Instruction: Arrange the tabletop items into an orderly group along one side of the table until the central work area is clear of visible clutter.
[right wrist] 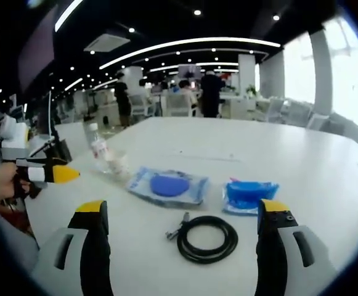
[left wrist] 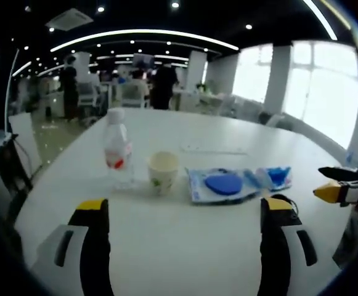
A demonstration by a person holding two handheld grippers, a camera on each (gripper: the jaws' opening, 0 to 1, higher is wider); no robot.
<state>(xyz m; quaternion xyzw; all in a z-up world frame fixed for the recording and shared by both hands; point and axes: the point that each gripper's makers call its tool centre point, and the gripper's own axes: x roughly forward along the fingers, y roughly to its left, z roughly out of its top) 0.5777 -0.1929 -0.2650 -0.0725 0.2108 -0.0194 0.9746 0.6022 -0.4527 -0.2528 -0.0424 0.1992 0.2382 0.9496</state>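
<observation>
White bench [right wrist: 302, 160] cluttered; both tongs — left tongs [left wrist: 185, 213], right tongs [right wrist: 182, 216] — apart, empty; sorting barely begun; next: right takes coiled cable [right wrist: 206, 238].

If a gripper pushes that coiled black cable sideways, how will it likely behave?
The coiled black cable lies flat on the white table, so it probably slides, not rolls. Being a loose loop, it looks floppy and may deform or uncoil. Its free end with a connector would likely trail behind.

L [left wrist: 187, 213] + R [right wrist: 182, 213] grippers, fingers apart.
</observation>
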